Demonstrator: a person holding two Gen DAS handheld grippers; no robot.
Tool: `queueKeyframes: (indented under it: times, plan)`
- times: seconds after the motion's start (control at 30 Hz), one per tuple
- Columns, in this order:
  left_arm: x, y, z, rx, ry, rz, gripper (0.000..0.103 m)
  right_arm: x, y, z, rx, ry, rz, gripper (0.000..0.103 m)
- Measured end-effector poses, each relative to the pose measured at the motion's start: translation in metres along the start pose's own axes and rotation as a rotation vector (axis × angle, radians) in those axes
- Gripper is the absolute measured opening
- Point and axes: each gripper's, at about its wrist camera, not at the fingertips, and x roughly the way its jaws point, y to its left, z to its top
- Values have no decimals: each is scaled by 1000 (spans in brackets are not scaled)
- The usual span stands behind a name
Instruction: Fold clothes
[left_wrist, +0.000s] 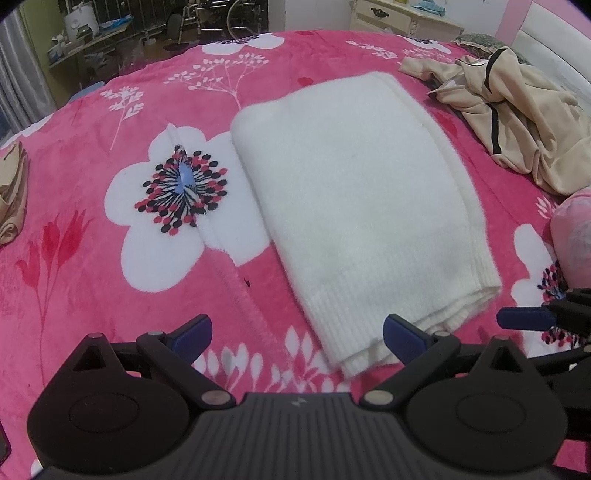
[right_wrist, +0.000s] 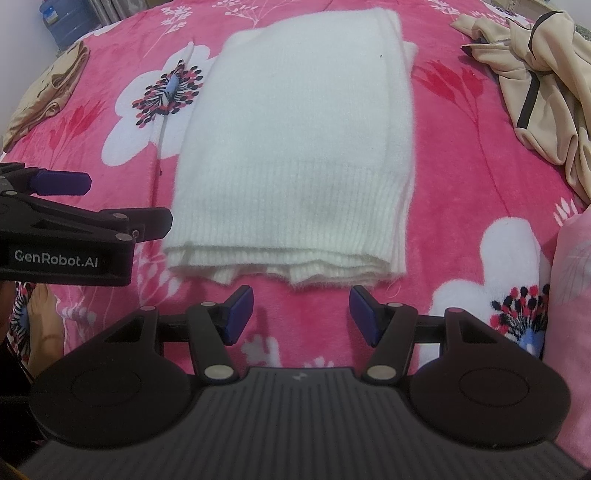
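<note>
In the left wrist view, a folded tan garment (left_wrist: 13, 192) is seen at the left edge of the frame, on a pink floral blanket (left_wrist: 92, 122). The left gripper (left_wrist: 297, 338) is held low at the bottom centre, its jaws spread wide with nothing between them; its right finger lies over the near ribbed hem of the folded white sweater (left_wrist: 354, 195). The sweater is laid flat across the centre of the frame. A crumpled beige jacket (left_wrist: 517, 110) with dark trim is seen at the upper right, well apart from the sweater.

In the right wrist view, the left gripper (right_wrist: 55, 184) is seen from the side at the left edge. The white sweater (right_wrist: 295, 147) fills the centre, its stacked ribbed hem edges nearest the camera. The right gripper (right_wrist: 301, 314) is held just below that hem at the bottom centre, jaws apart and empty, not touching the knit. The beige jacket (right_wrist: 535, 74) lies at the upper right.
</note>
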Motion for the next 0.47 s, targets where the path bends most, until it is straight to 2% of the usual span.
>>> queueKeyframes:
  times: [0.47]
  plan:
    - [0, 2, 0, 2, 5, 0, 100, -1, 1, 0, 0, -2, -3, 58]
